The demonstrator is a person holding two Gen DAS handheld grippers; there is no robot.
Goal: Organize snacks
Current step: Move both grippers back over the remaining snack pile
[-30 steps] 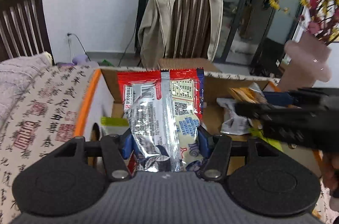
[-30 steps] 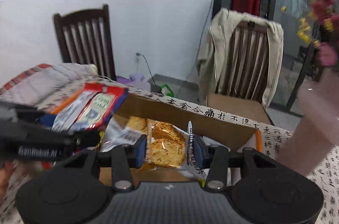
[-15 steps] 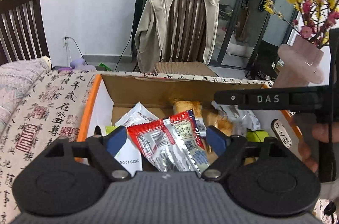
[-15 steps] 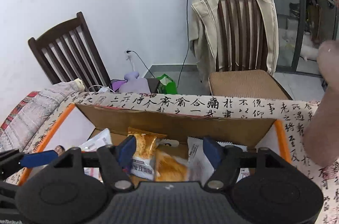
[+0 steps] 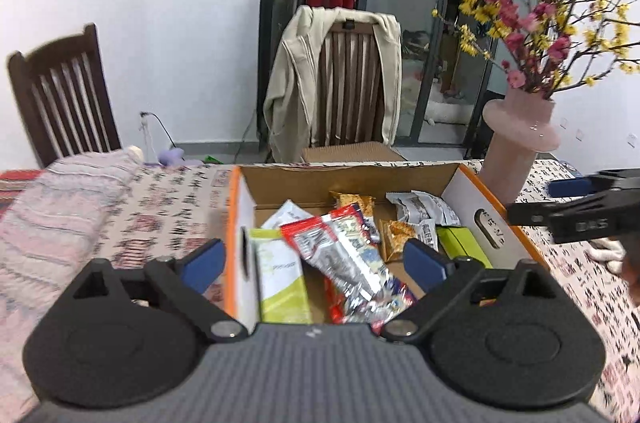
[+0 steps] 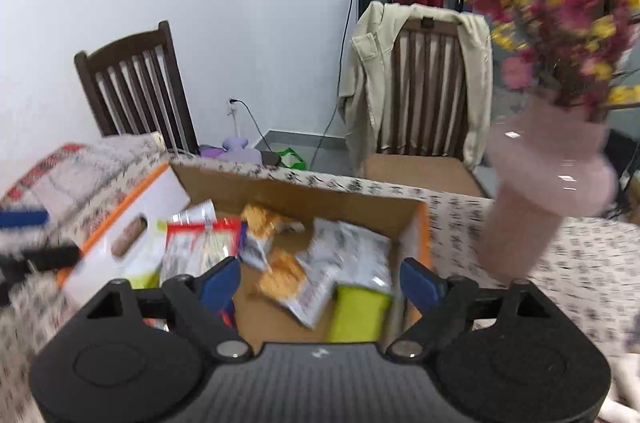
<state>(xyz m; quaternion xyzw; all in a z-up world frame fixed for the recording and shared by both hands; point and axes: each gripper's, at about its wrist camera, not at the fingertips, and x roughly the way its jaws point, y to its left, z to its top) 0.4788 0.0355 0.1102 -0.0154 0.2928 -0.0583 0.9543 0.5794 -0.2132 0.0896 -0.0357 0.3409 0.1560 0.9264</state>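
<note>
An open cardboard box with white, orange-edged walls holds several snacks. A red and silver packet lies loose in it beside a lime-green carton. My left gripper hovers over the box's near edge, its jaws opening, and nothing is pressed between them. In the right wrist view the same box shows an orange cracker packet, white packets and a green carton. My right gripper hangs above these, its jaws opening with nothing held. It also shows as the dark right gripper at the far right.
A pink vase of red and yellow blossoms stands just right of the box; the vase is close to my right gripper. A folded blanket lies on the patterned tablecloth at left. Two wooden chairs stand behind, and a beige jacket is draped over one.
Both grippers let go: the red and silver packet and the orange cracker packet now lie in the box. Both jaws widened, and both grippers drew back and up from the box.
</note>
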